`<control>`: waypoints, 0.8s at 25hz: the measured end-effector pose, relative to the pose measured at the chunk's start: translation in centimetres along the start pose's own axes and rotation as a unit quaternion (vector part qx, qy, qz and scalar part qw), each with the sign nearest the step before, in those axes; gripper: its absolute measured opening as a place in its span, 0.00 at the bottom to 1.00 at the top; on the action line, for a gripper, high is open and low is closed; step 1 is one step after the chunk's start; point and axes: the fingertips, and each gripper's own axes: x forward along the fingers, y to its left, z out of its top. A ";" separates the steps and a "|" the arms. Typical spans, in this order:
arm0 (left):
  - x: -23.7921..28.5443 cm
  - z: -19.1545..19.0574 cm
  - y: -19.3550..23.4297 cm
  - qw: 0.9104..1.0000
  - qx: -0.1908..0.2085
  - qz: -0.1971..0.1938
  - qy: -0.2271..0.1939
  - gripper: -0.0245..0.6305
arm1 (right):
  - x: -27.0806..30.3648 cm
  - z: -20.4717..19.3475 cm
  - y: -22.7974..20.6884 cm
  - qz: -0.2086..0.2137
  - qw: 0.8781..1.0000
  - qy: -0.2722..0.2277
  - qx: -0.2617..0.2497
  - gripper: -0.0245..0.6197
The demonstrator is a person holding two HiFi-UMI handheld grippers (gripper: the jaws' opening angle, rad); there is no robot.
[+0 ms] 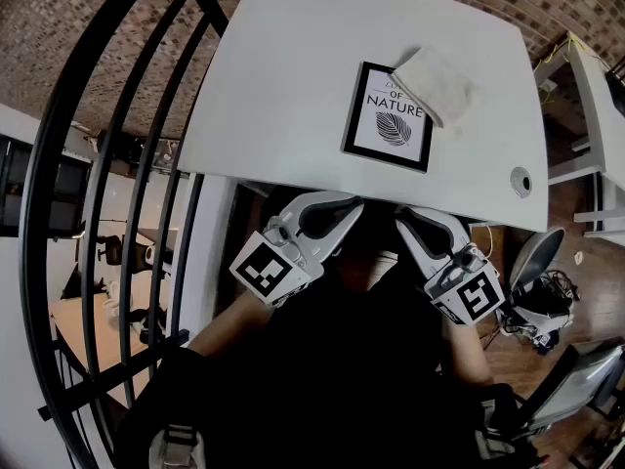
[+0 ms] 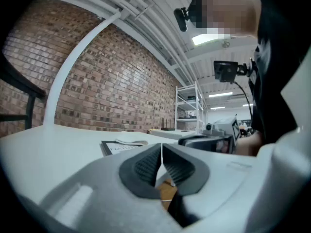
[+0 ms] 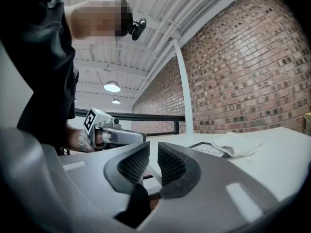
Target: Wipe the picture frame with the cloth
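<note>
A black picture frame (image 1: 389,117) with a leaf print lies flat on the white table (image 1: 283,86), right of centre. A folded white cloth (image 1: 435,84) rests over its far right corner. Both grippers are held level near my body, below the table's near edge and apart from the frame. The left gripper (image 1: 337,203) is shut with its pads meeting at the tip and nothing between them. The right gripper (image 1: 410,218) is shut and empty too. In the left gripper view the frame (image 2: 119,147) and cloth (image 2: 130,140) show beyond the left gripper (image 2: 161,149). The right gripper view shows the frame (image 3: 209,149) and cloth (image 3: 238,143) past the right gripper (image 3: 153,152).
A black metal railing (image 1: 127,164) curves along the left of the table. A cable hole (image 1: 520,180) sits near the table's front right corner. A chair (image 1: 537,262) and a second white desk (image 1: 596,86) stand to the right. A white shelf unit (image 2: 187,106) stands against the brick wall.
</note>
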 end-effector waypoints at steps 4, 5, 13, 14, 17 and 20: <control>0.8 1.6 1.0 1.000 0.010 -0.001 -0.013 0.05 | 0.9 1.6 -1.2 -0.006 1.000 -0.009 -0.004 0.11; 1.1 2.1 1.3 1.000 0.009 0.001 -0.017 0.05 | 1.1 1.9 -1.6 -0.007 1.000 -0.009 -0.006 0.12; 3.3 5.8 4.2 0.999 0.037 0.023 -0.027 0.05 | 2.5 4.1 -7.9 -0.026 0.999 0.017 -0.038 0.16; 3.7 6.1 4.6 0.999 0.043 0.023 -0.023 0.05 | 2.7 4.1 -8.8 -0.029 0.998 0.028 -0.041 0.18; 5.6 7.5 5.6 0.998 0.062 0.023 -0.022 0.05 | 3.4 3.8 -12.2 -0.041 0.996 0.063 -0.046 0.22; 7.2 8.6 6.6 0.997 0.074 0.022 -0.019 0.06 | 4.4 3.3 -15.2 -0.051 0.993 0.099 -0.041 0.25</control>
